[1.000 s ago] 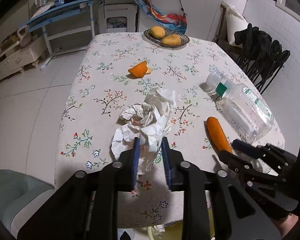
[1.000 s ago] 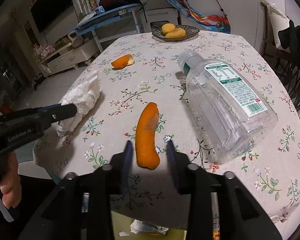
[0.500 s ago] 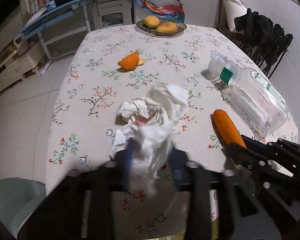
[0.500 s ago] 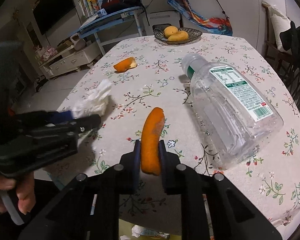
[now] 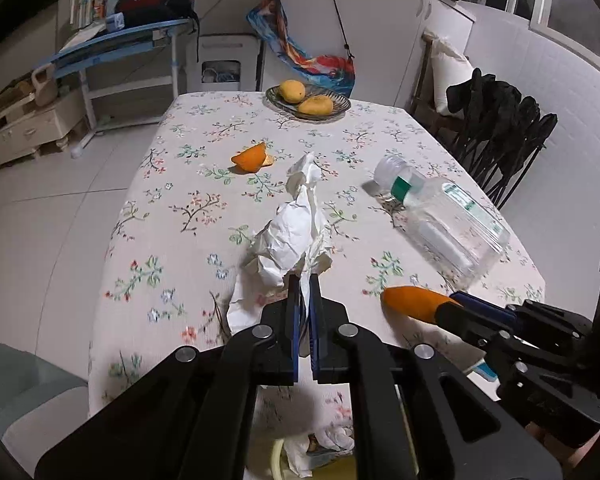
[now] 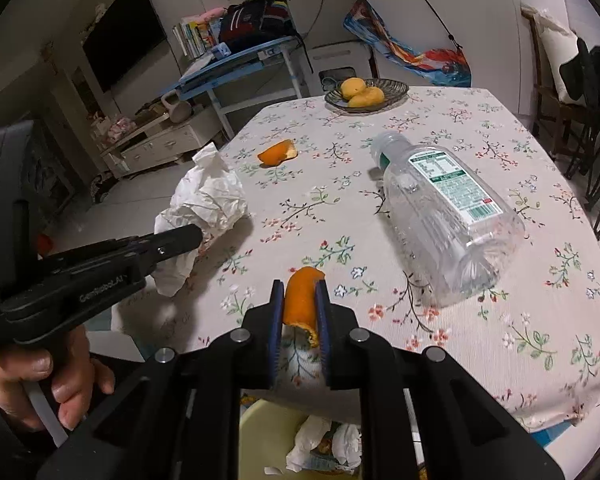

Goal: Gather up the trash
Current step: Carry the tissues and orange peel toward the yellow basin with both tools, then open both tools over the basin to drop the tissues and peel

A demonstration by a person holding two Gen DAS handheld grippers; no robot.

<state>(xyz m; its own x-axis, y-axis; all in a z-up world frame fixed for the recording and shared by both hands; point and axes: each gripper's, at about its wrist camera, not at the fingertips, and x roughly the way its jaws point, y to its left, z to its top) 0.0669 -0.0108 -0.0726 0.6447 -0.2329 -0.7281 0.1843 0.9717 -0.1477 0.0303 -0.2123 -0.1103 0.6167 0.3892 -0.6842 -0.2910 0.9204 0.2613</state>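
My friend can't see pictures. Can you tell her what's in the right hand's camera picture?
The right gripper pinches a long orange peel above a flowery table. An empty plastic bottle lies on its side to the right, and the left gripper holds crumpled white paper.

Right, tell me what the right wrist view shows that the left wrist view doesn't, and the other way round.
Only the right wrist view shows the dark TV screen, the hand gripping the left tool's handle, and the right tongs from behind, shut on the orange peel strip.

Only the left wrist view shows the left tongs from behind, shut on the crumpled tissue.

Both show the plastic bottle lying on its side, the second peel piece, the fruit dish and the yellow bin below the table edge.
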